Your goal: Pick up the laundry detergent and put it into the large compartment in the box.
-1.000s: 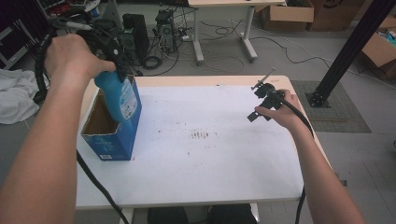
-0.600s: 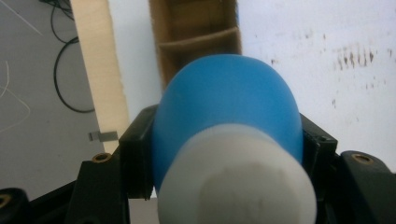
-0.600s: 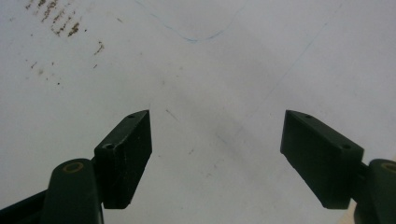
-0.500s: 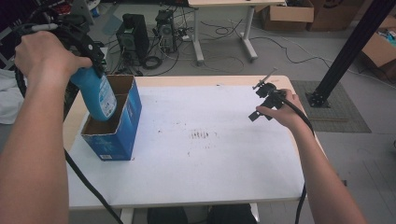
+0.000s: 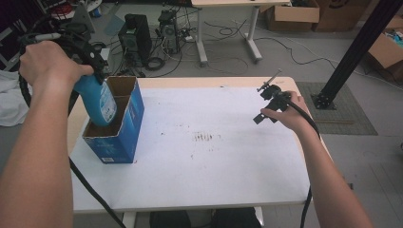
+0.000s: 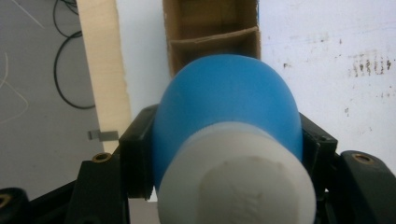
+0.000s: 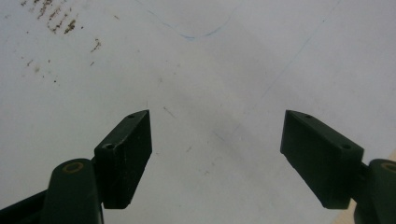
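From above, the left hand-held gripper (image 5: 92, 57) is raised over the left end of the desk (image 5: 228, 166), clamped on a blue bottle (image 5: 97, 102) that hangs below it, tilted. The bottle's lower end sits in the near compartment of an open blue cardboard box (image 5: 119, 137), just under the gripper; whether it touches the box floor cannot be told. The box stands on the white sheet covering the desk, close to the desk's left edge.

The left gripper view adds what the high view hides: the two black jaws press against either side of the blue bottle (image 6: 226, 107), whose white cap (image 6: 233, 182) points back at the camera. Beyond the bottle, the box (image 6: 210, 37) shows its brown interior and a cardboard divider, and the pale wooden desk edge (image 6: 105, 84) runs to the gripper's left.

The right hand-held gripper (image 5: 266, 107) is well apart from the box, held low over the desk's right side. Its own view shows the jaws spread wide with nothing between them (image 7: 217, 154), over bare white sheet (image 7: 210, 56) with faint blue pen lines and brown specks ahead and to its left.
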Tool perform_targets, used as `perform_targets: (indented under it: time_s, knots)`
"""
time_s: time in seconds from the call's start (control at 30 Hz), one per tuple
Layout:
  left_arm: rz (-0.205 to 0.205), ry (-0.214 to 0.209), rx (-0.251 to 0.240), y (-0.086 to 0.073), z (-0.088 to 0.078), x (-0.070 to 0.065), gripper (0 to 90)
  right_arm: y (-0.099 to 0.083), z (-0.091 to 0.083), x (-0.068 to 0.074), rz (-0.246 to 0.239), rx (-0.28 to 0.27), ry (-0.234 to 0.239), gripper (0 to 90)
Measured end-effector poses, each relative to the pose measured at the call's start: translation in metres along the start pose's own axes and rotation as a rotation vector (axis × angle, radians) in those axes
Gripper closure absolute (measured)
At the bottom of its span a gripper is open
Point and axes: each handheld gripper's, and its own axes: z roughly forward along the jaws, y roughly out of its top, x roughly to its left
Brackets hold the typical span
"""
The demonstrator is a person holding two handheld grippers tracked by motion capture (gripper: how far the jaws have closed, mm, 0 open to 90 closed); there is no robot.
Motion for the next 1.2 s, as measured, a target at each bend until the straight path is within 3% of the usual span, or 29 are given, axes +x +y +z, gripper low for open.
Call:
perform_targets:
  time_s: [1.2]
  knots:
    - [0.007, 0.004, 0.118, -0.002, 0.107, -0.008, 38.2, -0.004, 0.001, -0.004, 0.001, 0.004, -0.004, 24.6]
